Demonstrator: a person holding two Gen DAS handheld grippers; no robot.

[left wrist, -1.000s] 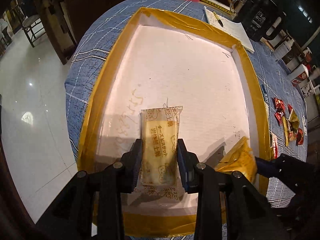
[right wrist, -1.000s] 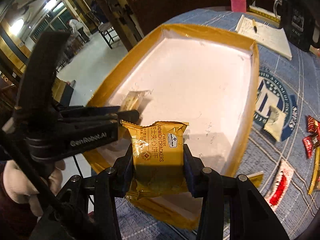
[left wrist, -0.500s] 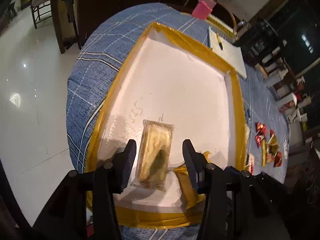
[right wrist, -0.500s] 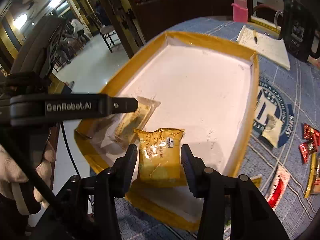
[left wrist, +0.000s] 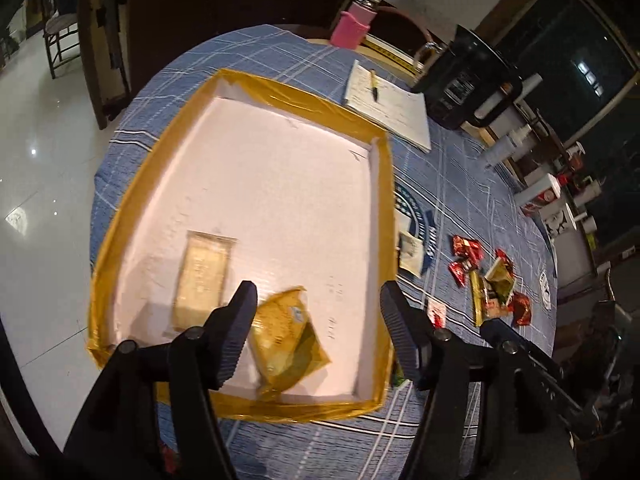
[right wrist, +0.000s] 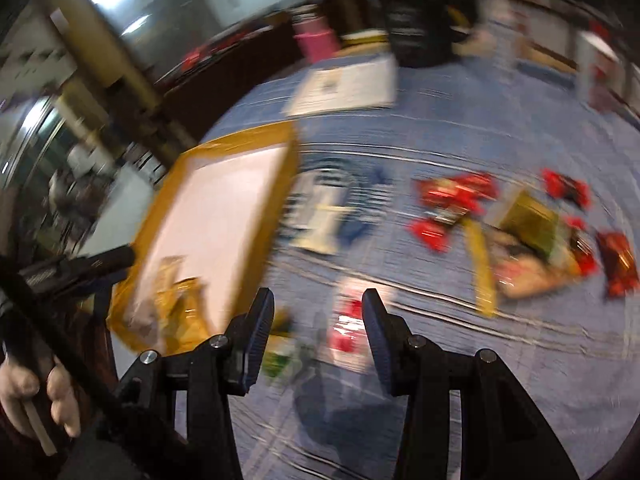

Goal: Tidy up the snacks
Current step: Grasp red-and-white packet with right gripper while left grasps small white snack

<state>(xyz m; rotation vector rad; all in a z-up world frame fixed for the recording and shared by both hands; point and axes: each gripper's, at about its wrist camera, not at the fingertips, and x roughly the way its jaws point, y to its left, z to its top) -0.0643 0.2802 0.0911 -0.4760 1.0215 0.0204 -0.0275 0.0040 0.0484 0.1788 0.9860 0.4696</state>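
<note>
Left claw [left wrist: 316,320] opening, empty, tilted down over tray [left wrist: 384,184].

Tray [left wrist: 384,216]: shallow white box with yellow-taped rim, flat on the blue cloth.
Pale packet [left wrist: 204,276]: clear wrapper with tan biscuits, lying flat inside the tray near its left wall, long side along that wall.
Yellow packet [left wrist: 286,336]: crinkled gold wrapper, lying askew inside the tray at its near wall, just right of the pale packet.
Loose snacks [left wrist: 490,284]: red and gold wrappers in a scattered heap, outside the tray, well right of it.
</note>
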